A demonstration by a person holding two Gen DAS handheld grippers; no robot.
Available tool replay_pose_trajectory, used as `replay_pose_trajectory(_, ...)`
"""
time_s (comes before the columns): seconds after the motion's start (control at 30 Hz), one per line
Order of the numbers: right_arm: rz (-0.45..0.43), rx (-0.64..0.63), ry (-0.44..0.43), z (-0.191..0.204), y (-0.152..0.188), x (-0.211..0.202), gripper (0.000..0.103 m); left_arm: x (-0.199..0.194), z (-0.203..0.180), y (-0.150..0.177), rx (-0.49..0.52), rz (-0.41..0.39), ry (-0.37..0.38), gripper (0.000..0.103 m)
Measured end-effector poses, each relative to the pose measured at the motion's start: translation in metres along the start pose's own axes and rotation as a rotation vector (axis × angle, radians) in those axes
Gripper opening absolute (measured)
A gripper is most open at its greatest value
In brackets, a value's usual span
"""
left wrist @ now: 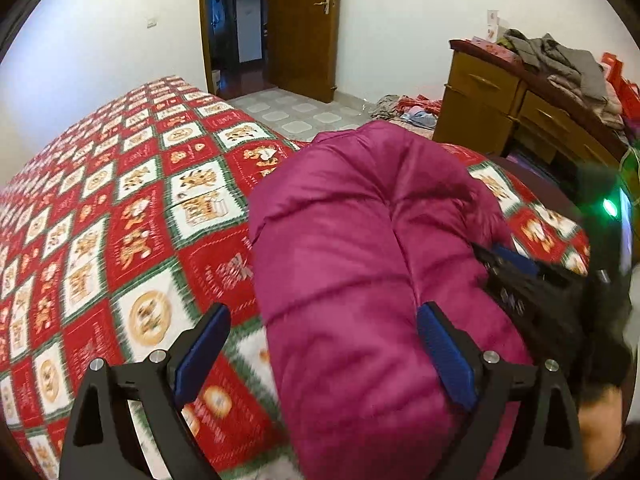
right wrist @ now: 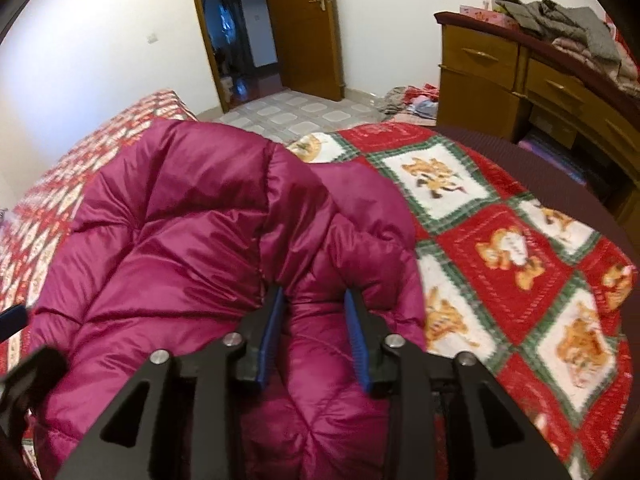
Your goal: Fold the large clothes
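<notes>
My right gripper [right wrist: 316, 336] has its fingers part spread, a puffy ridge of the jacket [right wrist: 192, 240] between the pads; whether they grip it, can't tell. My left gripper [left wrist: 320, 360] is spread wide, nothing pinched, hovering over the jacket's left edge. Jacket is bundled on the bed [left wrist: 120, 220], long axis running away from both grippers toward the door [left wrist: 304, 28]. Right hand is nearer the bulk. Both grippers tilt steeply down. Next fold likely goes along that axis.
</notes>
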State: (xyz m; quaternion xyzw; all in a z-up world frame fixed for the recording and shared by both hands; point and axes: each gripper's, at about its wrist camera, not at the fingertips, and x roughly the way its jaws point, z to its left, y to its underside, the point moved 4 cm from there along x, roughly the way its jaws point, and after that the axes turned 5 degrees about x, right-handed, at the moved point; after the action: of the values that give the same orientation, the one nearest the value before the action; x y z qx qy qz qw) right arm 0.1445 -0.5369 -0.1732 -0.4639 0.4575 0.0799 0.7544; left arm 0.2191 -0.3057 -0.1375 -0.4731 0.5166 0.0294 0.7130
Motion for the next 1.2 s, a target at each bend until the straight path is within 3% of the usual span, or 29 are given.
replay_pose_trajectory(0.07, 0.009, 0.004, 0.055, -0.003, 0.002, -0.011, 0.060, -0.012, -0.001, 0.009, 0.030, -0.006, -0.013, 0.095)
replay_pose_trajectory(0.1, 0.007, 0.013, 0.064, -0.006, 0.004, -0.017, 0.062, -0.016, -0.002, 0.012, 0.042, -0.010, -0.022, 0.095)
replay_pose_trajectory(0.47, -0.056, -0.019, -0.016, -0.007, 0.065, -0.114, 0.062, -0.050, -0.011, 0.052, 0.049, -0.024, -0.031, 0.095)
replay_pose_trajectory(0.67, -0.038, -0.013, -0.049, -0.006, 0.091, -0.137, 0.062, -0.068, -0.020, 0.079, 0.037, -0.019, -0.026, 0.095)
replay_pose_trajectory(0.93, -0.106, -0.061, -0.075, 0.003, 0.113, -0.177, 0.067, -0.105, -0.037, 0.106, 0.054, -0.049, -0.052, 0.095)
replay_pose_trajectory(1.2, -0.182, -0.049, -0.144, 0.003, 0.121, -0.218, 0.070, -0.155, -0.049, 0.111, 0.074, -0.160, -0.090, 0.095)
